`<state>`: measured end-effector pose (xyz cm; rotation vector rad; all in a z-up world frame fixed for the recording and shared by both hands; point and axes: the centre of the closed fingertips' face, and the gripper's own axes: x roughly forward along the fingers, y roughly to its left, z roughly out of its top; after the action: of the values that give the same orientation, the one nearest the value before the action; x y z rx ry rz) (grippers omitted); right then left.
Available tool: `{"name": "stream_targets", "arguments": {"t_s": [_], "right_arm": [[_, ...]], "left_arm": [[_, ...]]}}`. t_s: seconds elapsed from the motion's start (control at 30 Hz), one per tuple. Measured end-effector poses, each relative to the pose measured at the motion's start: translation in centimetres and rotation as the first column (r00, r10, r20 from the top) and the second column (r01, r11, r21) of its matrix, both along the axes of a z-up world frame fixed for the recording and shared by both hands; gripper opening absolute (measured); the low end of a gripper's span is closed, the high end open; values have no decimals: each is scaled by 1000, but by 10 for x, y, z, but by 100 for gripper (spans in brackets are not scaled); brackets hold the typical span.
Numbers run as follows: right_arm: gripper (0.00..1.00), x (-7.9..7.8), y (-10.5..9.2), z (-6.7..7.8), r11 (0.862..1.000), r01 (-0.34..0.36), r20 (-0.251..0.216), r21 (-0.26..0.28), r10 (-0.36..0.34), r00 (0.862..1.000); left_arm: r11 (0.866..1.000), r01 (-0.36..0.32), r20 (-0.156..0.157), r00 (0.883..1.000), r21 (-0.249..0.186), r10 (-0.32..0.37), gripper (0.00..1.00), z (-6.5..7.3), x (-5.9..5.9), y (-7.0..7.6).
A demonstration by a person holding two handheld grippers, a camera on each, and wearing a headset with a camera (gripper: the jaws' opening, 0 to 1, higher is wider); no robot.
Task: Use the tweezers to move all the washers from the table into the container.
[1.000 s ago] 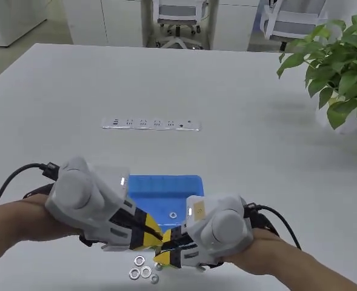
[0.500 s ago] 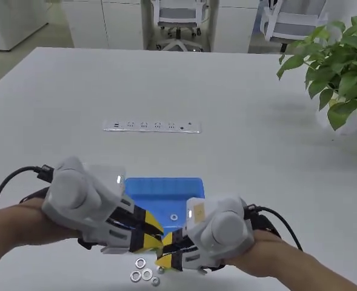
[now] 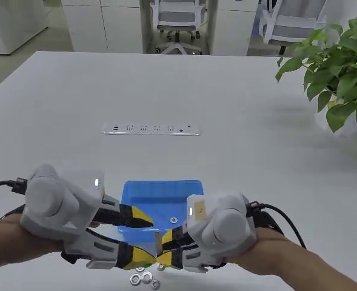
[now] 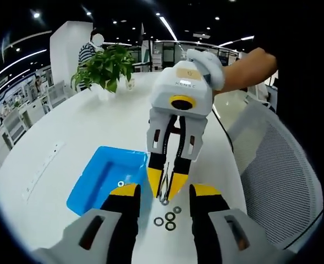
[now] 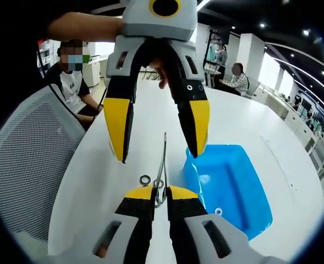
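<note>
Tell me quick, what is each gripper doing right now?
Left gripper: open, holding nothing.
Right gripper: closed on the tweezers.

Head view: the left tongs (image 3: 143, 242) have shifted toward the lower left of the frame, their body now further out from the blue container (image 3: 163, 193) and lower than before. Their jaws, earlier close together and meeting the right tongs (image 3: 165, 250) at bottom centre, now stand wide apart, the upper one across the container's near-left corner.
</note>
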<state>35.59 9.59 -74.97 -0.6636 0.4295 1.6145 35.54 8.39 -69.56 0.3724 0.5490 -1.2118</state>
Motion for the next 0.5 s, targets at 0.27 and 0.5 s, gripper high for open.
{"name": "stream_targets", "arguments": {"t_s": [0.27, 0.5], "right_arm": [[10, 2, 2, 17, 1000, -2, 1, 15, 2, 1000], [10, 4, 4, 32, 1000, -21, 13, 20, 20, 1000]], "left_arm": [[995, -94, 10, 996, -12, 94, 60, 0, -2, 20], [984, -174, 3, 985, -46, 174, 68, 3, -12, 29]]}}
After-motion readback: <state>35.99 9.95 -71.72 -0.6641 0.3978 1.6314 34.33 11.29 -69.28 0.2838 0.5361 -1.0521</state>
